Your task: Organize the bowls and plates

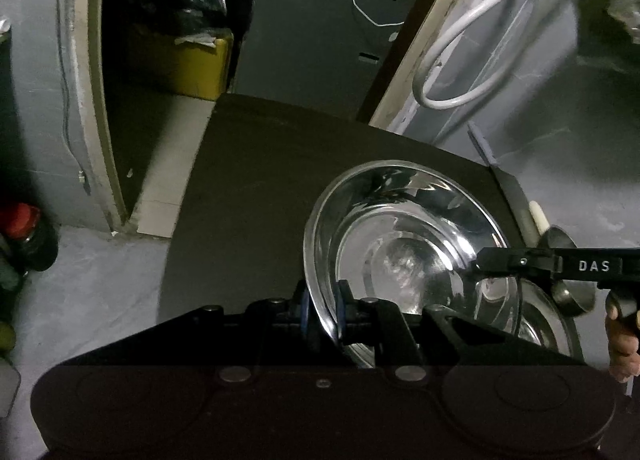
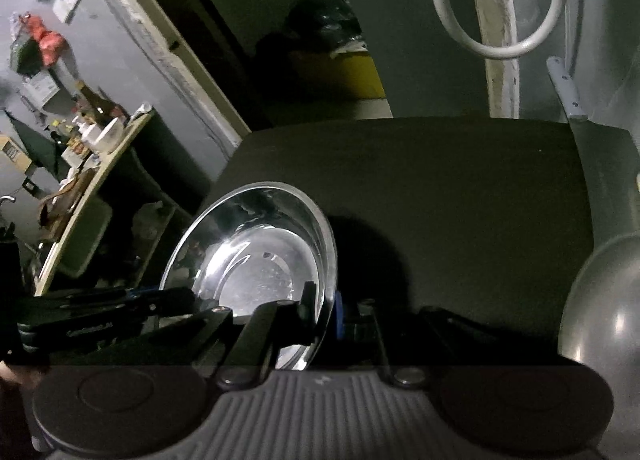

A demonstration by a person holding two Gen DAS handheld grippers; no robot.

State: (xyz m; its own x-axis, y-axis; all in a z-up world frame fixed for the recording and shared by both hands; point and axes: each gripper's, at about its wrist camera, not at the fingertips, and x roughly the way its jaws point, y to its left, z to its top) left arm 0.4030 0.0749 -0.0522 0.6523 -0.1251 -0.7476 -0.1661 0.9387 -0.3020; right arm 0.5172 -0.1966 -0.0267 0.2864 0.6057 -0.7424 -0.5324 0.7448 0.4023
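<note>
A shiny steel bowl (image 1: pixel 404 244) is held tilted over a dark mat (image 1: pixel 248 196). My left gripper (image 1: pixel 323 312) is shut on its left rim. My right gripper (image 2: pixel 323 310) is shut on the opposite rim of the same bowl (image 2: pixel 256 256); it also shows in the left wrist view (image 1: pixel 492 262) reaching in from the right. A second steel dish (image 1: pixel 540 324) lies under the bowl at the right in the left wrist view. In the right wrist view the left gripper (image 2: pixel 184 296) comes in from the left.
The dark mat (image 2: pixel 440 180) lies on a grey counter (image 1: pixel 100 280). A knife (image 2: pixel 568 92) lies at the mat's far right edge. A steel ladle (image 1: pixel 568 292) and a grey rounded object (image 2: pixel 604 300) sit at the right. Bottles (image 1: pixel 24 236) stand at the left. A white hose (image 1: pixel 472 40) hangs behind.
</note>
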